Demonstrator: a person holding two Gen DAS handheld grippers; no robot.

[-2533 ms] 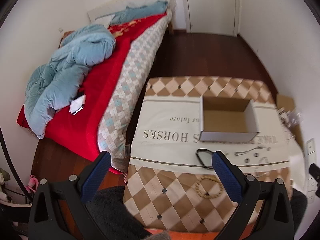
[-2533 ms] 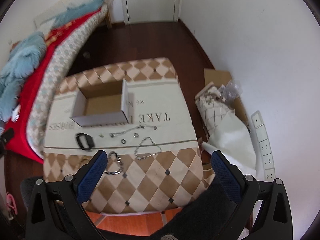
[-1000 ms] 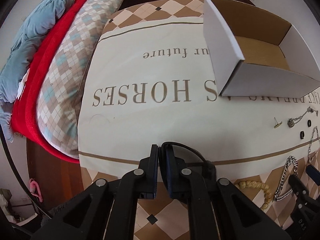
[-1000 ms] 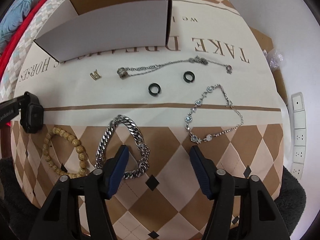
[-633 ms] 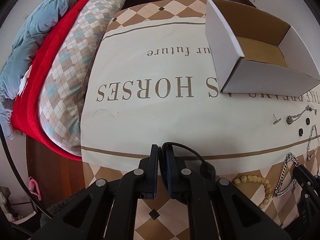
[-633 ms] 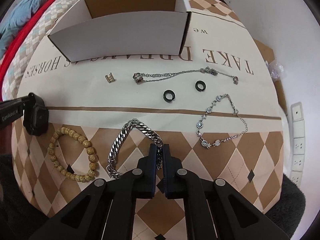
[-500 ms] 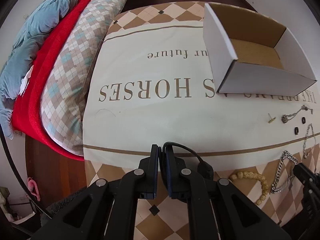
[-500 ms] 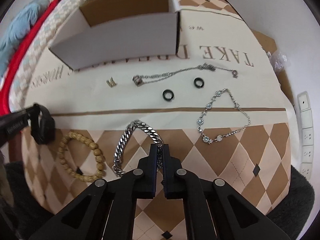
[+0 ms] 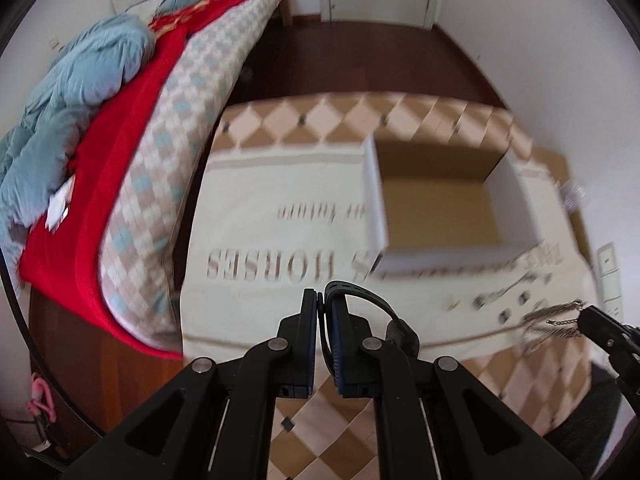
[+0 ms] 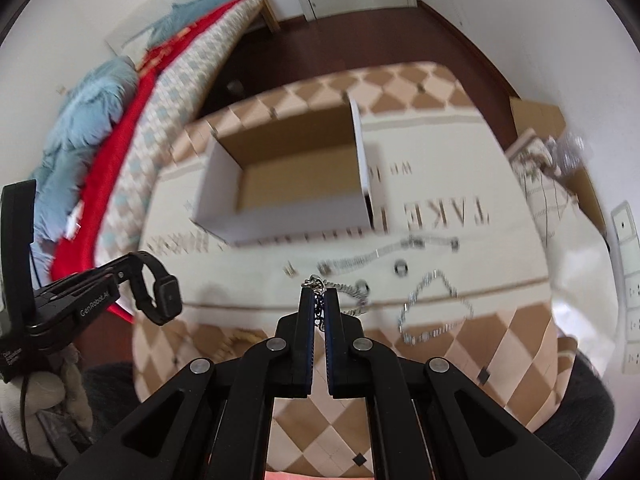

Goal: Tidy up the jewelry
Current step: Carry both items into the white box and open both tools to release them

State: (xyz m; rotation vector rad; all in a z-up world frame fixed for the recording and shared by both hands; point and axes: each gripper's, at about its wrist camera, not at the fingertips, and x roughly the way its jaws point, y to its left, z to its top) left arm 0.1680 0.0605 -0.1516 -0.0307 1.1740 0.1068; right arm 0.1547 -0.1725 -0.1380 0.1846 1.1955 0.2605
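Note:
My left gripper (image 9: 322, 300) is shut on the strap of a black smartwatch (image 9: 372, 308) and holds it lifted above the table; the watch also shows in the right wrist view (image 10: 160, 292). My right gripper (image 10: 319, 294) is shut on a silver chain bracelet (image 10: 344, 290), which hangs above the cloth; it also shows in the left wrist view (image 9: 552, 320). An open white cardboard box (image 10: 296, 176) stands on the table beyond both grippers. A thin necklace (image 10: 400, 250), two black rings (image 10: 400, 269) and a crystal bracelet (image 10: 436, 308) lie on the cloth.
The table carries a cream and brown diamond-pattern cloth (image 9: 280, 240). A bed with a red blanket (image 9: 132, 128) and blue duvet stands to the left. A white bag and cardboard (image 10: 552, 152) lie on the floor to the right, by wall sockets (image 10: 628, 248).
Both grippers have risen from the table, each with its piece: the left with the smartwatch, the right with the chain bracelet. The views are now blurred with motion.

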